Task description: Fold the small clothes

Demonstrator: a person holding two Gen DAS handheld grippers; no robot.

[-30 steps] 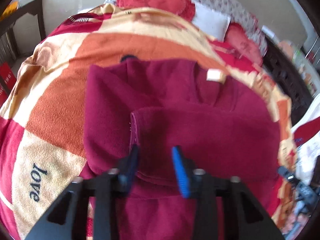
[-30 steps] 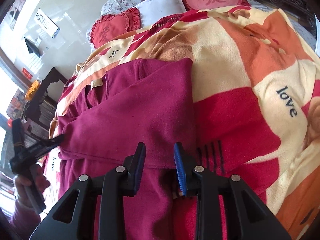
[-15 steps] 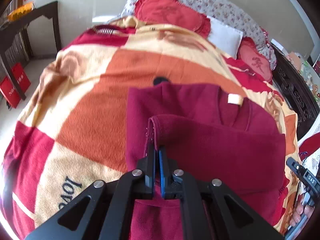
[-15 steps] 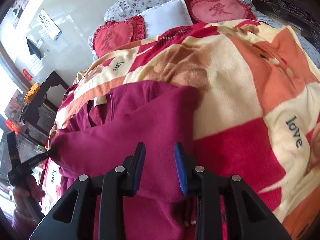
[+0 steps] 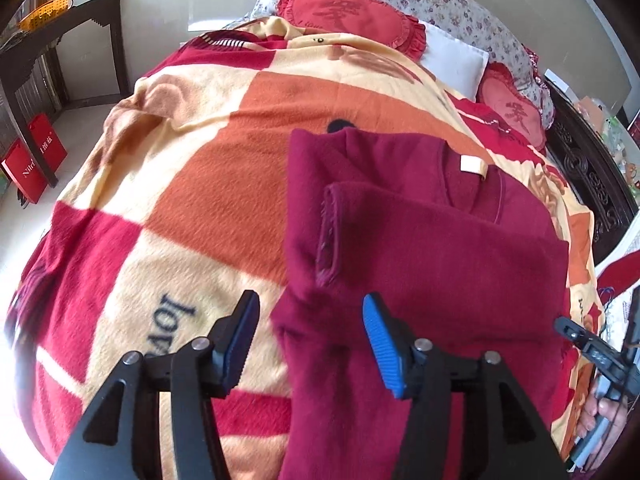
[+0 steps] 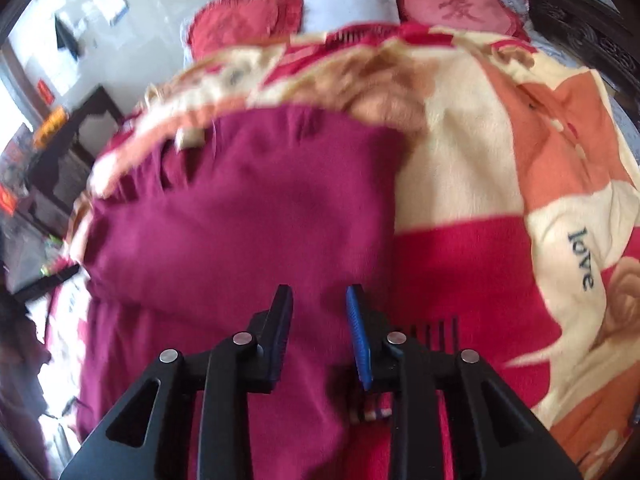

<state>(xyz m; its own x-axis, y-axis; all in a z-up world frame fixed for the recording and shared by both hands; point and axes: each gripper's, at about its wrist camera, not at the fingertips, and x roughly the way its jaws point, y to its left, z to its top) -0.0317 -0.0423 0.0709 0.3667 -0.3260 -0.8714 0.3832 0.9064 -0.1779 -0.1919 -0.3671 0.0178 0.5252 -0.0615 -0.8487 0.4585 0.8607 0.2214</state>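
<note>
Bed blanket [image 5: 224, 184], checked orange, cream and red, carries the one garment under work: a maroon fleece top [image 5: 420, 248], lying flat just right of the blanket's middle in the left wrist view, neck label [image 5: 472, 165] toward the pillows [image 5: 352, 12].

Left claw [image 5: 308, 336]: its jaws have just been opening and now stand well apart. The near left edge of the top lies between them, but neither pad presses on it. The sleeve [image 5: 400, 232] is laid across the chest, its cuff [image 5: 330, 236] resting near the left edge of the body. Judgement: the sleeve has been placed and released.

Right claw [image 6: 318, 316]: jaws narrowly apart and poised over the near part of the maroon fleece top [image 6: 248, 216]. No cloth is visibly pinched between the pads, though this view is blurred. In the left wrist view its tip shows at the far right edge, held in a hand [image 5: 604, 420].

Step in hand, as judged: sleeve folds done or nearly so; the body fold has not begun, since the hem end runs out of frame toward the cameras.

Next move calls for both claws to take the near hem at its two corners, pinch through a single edge rather than the stacked sleeve, and carry it evenly toward the collar so the crossed sleeve is not dragged askew.
</note>
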